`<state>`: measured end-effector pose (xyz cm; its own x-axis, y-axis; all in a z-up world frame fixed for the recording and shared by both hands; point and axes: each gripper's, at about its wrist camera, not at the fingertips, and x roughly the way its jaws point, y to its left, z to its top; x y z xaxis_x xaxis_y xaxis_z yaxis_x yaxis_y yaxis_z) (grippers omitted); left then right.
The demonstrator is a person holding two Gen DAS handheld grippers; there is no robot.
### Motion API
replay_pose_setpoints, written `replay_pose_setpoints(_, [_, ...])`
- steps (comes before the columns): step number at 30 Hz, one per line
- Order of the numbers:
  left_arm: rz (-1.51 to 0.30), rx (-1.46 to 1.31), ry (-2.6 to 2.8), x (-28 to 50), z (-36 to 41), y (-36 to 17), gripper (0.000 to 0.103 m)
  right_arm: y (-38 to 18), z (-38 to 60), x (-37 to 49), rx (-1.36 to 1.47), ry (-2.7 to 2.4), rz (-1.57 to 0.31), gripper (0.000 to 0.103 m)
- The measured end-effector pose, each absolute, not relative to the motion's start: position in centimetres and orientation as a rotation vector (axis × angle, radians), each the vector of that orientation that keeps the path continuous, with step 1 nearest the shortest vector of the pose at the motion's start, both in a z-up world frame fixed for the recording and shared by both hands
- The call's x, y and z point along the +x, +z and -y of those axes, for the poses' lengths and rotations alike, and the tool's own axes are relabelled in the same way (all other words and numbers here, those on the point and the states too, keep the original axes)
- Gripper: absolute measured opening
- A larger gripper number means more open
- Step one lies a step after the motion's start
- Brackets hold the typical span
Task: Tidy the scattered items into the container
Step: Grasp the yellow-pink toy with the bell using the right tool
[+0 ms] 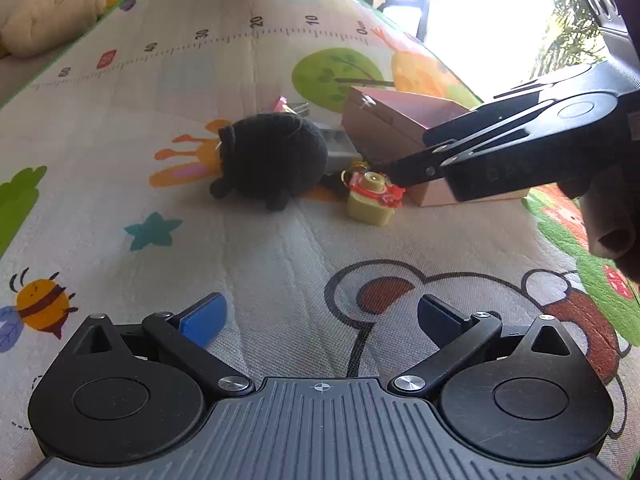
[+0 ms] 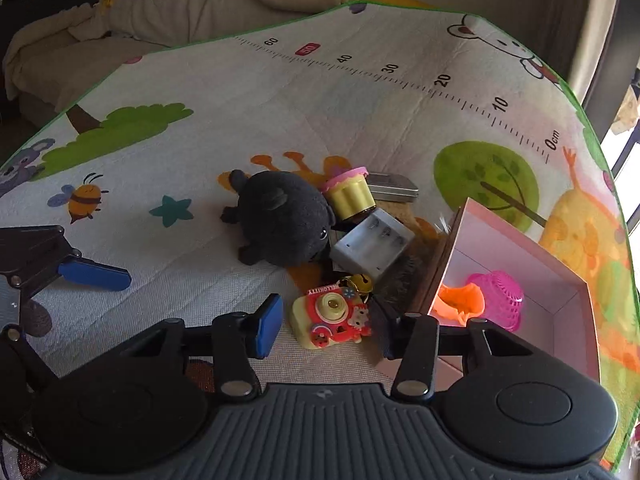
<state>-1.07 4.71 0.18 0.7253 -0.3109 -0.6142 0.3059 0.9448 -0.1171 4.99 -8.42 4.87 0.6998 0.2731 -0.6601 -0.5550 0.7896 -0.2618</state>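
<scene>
A pink cardboard box [image 2: 516, 256] lies on the play mat, also seen in the left wrist view [image 1: 396, 120]. It holds an orange toy [image 2: 460, 302] and a magenta mesh toy [image 2: 500, 298]. A yellow and red toy camera [image 2: 330, 318] sits between my right gripper's [image 2: 324, 330] open fingers, beside the box; it also shows in the left wrist view [image 1: 372, 196]. A black plush [image 2: 284, 220], a cupcake jar [image 2: 350, 196], a white battery case [image 2: 372, 246] and a grey tin [image 2: 392, 188] lie behind. My left gripper [image 1: 320, 320] is open and empty, well short of the pile.
The play mat [image 1: 240, 240] has cartoon prints and a ruler strip. A bed with cushions and toys [image 2: 160, 8] stands beyond the mat's far edge. A bright window [image 1: 480, 12] is at the right. A small bell [image 2: 360, 280] lies by the camera.
</scene>
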Motion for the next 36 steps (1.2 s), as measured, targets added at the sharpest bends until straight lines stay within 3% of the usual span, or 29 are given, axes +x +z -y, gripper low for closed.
replay_pose_setpoints(6, [-0.678,-0.019,-0.342,-1.1,-4.9,0.1,0.103,2.7,6.6,6.8,-0.557,0.444,-0.602,0.048])
replay_pose_setpoints(9, [-0.677,-0.026,-0.345,-1.1,-5.0,0.1,0.103,1.8,6.8,6.9,-0.57,0.466,-0.638,0.037])
replay_pose_setpoints(12, [-0.677,-0.027,-0.345,-1.1,-5.0,0.2,0.103,1.8,7.6,5.6,-0.583,0.479,-0.631,0.037])
replay_pose_setpoints(16, [-0.676,-0.031,-0.347,-1.0,-5.1,0.2,0.103,2.6,10.1,2.5,-0.553,0.509,-0.692,0.037])
replay_pose_setpoints(19, [-0.676,-0.033,-0.348,-1.0,-5.1,0.2,0.103,3.2,12.6,-0.5,-0.544,0.465,-0.759,0.025])
replay_pose_setpoints(21, [-0.677,-0.033,-0.348,-0.9,-5.1,0.2,0.103,3.9,14.7,-1.9,-0.422,0.486,-0.853,0.025])
replay_pose_setpoints(23, [-0.678,-0.029,-0.347,-0.9,-5.0,0.1,0.103,5.2,16.6,-4.1,-0.318,0.577,-0.847,0.03])
replay_pose_setpoints(25, [-0.681,-0.022,-0.346,-0.9,-4.9,0.1,0.103,6.1,17.2,-5.8,-0.346,0.563,-0.767,0.052])
replay_pose_setpoints(27, [-0.683,-0.008,-0.339,-0.9,-4.7,0.1,0.103,6.1,17.8,-5.9,-0.372,0.526,-0.7,0.066])
replay_pose_setpoints(36, [-0.683,-0.062,-0.237,0.4,-6.4,1.8,0.103,1.8,16.1,0.2,-0.174,0.537,-0.796,0.07])
